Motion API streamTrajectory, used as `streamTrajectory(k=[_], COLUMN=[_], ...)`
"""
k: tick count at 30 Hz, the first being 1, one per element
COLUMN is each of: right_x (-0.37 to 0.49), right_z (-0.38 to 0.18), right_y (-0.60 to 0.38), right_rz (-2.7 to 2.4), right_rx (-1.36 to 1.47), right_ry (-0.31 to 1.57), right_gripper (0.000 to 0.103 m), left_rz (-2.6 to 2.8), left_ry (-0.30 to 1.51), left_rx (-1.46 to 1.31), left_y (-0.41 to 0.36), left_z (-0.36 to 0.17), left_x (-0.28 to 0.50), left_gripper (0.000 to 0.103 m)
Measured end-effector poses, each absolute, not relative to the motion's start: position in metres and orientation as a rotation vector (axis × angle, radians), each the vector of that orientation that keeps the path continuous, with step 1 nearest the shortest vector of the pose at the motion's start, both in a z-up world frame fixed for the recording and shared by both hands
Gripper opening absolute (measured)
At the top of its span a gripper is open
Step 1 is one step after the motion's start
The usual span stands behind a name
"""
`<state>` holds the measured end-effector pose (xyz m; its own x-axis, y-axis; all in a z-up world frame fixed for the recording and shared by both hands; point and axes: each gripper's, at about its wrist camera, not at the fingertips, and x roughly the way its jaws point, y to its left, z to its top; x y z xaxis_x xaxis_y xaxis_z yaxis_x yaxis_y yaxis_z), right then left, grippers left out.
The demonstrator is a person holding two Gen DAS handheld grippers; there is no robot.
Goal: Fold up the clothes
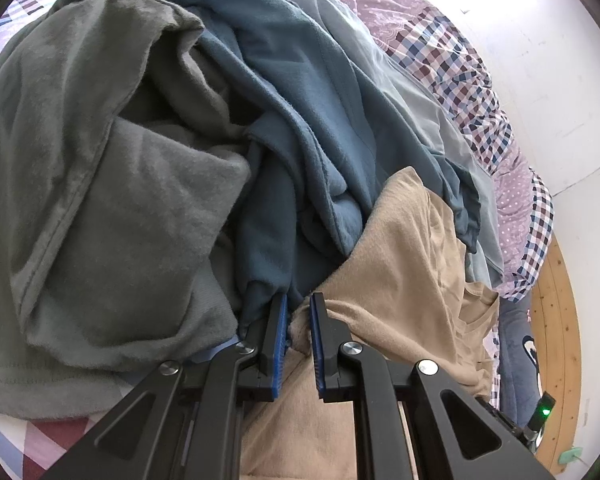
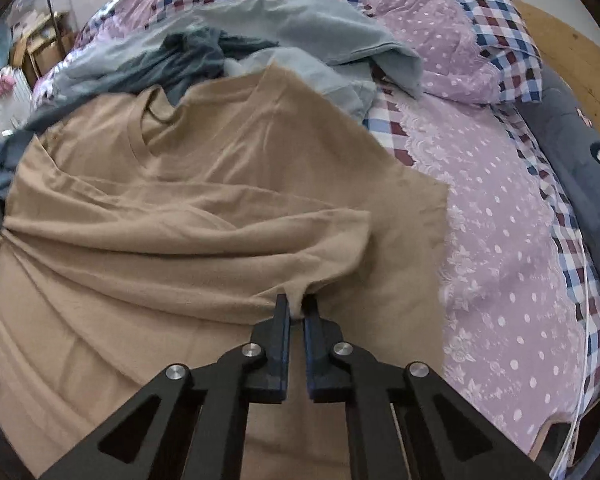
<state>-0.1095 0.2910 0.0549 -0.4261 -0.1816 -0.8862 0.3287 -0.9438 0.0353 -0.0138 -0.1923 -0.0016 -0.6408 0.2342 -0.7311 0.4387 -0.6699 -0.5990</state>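
Pinching a bunched hem of the tan cotton T-shirt spread on the near bed, the right gripper and the narrow-gapped left gripper, gripping its other edge, seem mid-fold; next, carry both edges over evenly.

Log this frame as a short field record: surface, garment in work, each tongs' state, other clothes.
surface: bed with checked and dotted purple bedding
garment in work: tan T-shirt, spread out and wrinkled
right tongs: shut on a pinch of tan T-shirt fabric
left tongs: narrow gap, at tan T-shirt edge; grip unclear
other clothes: grey-green garment, blue fleece, light blue garment, all unfolded
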Motion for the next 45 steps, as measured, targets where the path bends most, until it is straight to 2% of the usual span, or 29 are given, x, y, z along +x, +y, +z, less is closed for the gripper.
streamTrajectory(k=[3,9,13,15,16,17,19,21,26,28,32,33,35,36,37,38,43,45], right_x=[-0.102,-0.087,-0.077,-0.075,-0.075,-0.074,-0.073,-0.075,-0.074,-0.074,-0.079,-0.081,-0.085,-0.087,-0.088,-0.09,-0.107,-0.123], right_z=[0.067,0.053,0.042,0.048,0.052,0.057,0.067,0.077,0.095,0.098,0.101,0.102,0.106,0.11,0.114,0.117,0.129,0.13], right_y=[0.295,0.312,0.324,0.323,0.322,0.322,0.32,0.318,0.3,0.287,0.254,0.245,0.218,0.203,0.189,0.174,0.095,0.067], right_rz=[-2.4,-2.377,-2.359,-2.38,-2.394,-2.412,-2.45,-2.484,-2.527,-2.524,-2.478,-2.461,-2.428,-2.412,-2.393,-2.374,-2.279,-2.23], right_rx=[1.486,1.604,1.685,1.695,1.692,1.679,1.65,1.621,1.524,1.488,1.423,1.415,1.389,1.369,1.344,1.318,1.189,1.191], right_ry=[0.153,0.103,0.072,0.091,0.111,0.12,0.129,0.135,0.136,0.121,0.113,0.12,0.158,0.175,0.19,0.203,0.283,0.229], right_gripper=[0.004,0.004,0.007,0.015,0.023,0.035,0.043,0.044,0.046,0.047,0.047,0.047,0.047,0.047,0.047,0.047,0.047,0.047], left_rz=[-2.463,-2.5,-2.466,-2.448,-2.447,-2.448,-2.457,-2.469,-2.524,-2.557,-2.588,-2.59,-2.57,-2.559,-2.55,-2.536,-2.496,-2.531], left_ry=[1.206,1.196,1.115,1.093,1.097,1.1,1.1,1.098,1.114,1.075,0.914,0.873,0.846,0.868,0.917,0.947,1.034,1.017], left_rx=[1.272,1.278,1.312,1.316,1.312,1.306,1.292,1.299,1.307,1.337,1.4,1.406,1.398,1.384,1.361,1.333,1.286,1.304], left_y=[-0.191,-0.186,-0.185,-0.189,-0.191,-0.192,-0.195,-0.195,-0.189,-0.181,-0.165,-0.162,-0.163,-0.167,-0.172,-0.178,-0.197,-0.194], left_z=[0.001,0.009,0.008,0.007,0.007,0.008,0.01,0.011,0.014,0.016,0.015,0.014,0.012,0.011,0.009,0.009,0.004,0.005], left_x=[-0.014,-0.014,-0.014,-0.011,-0.011,-0.01,-0.01,-0.012,-0.017,-0.021,-0.03,-0.031,-0.032,-0.031,-0.031,-0.029,-0.022,-0.024], left_gripper=[0.01,0.008,0.006,0.006,0.006,0.006,0.007,0.01,0.037,0.04,0.04,0.039,0.017,0.014,0.002,0.0,0.0,0.0])
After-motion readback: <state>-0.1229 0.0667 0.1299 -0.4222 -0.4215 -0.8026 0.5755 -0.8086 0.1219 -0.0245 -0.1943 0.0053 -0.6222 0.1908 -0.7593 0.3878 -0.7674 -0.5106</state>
